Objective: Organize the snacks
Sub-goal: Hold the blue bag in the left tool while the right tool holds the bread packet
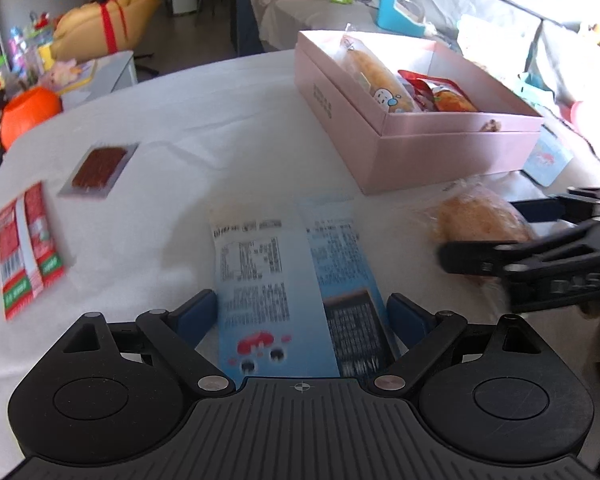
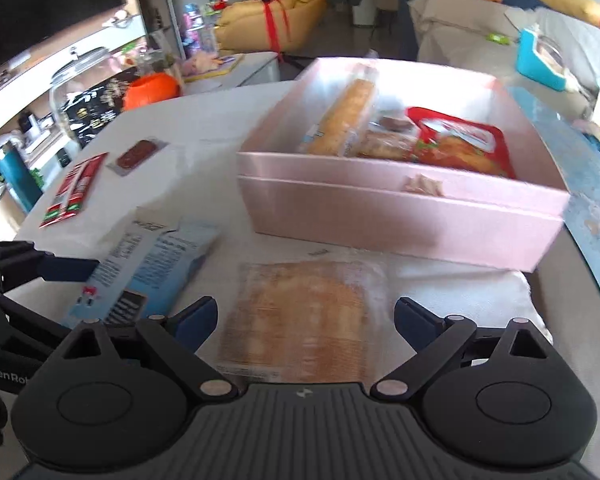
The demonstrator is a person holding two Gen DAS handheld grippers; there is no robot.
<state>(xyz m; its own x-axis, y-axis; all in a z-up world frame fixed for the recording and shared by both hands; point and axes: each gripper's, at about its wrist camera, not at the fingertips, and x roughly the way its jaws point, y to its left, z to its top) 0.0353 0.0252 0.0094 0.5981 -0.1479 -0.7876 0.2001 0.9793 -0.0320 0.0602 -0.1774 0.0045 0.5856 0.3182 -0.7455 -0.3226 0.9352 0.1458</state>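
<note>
A blue snack packet (image 1: 296, 276) lies on the white table between the open fingers of my left gripper (image 1: 300, 312); it also shows in the right wrist view (image 2: 148, 276). A wrapped bread packet (image 2: 308, 320) lies between the open fingers of my right gripper (image 2: 306, 316); it also shows in the left wrist view (image 1: 480, 220), where the right gripper (image 1: 500, 236) straddles it. Whether the pads touch either packet I cannot tell. A pink box (image 1: 420, 152) (image 2: 400, 216) behind them holds a long bread roll (image 2: 348, 116) and red packets (image 2: 460, 144).
A red-and-white packet (image 1: 28, 248) and a clear packet of dark brown snack (image 1: 100, 168) lie at the table's left. A light blue card (image 2: 580, 216) lies right of the box. An orange pumpkin bucket (image 1: 28, 116) stands past the table's far left edge.
</note>
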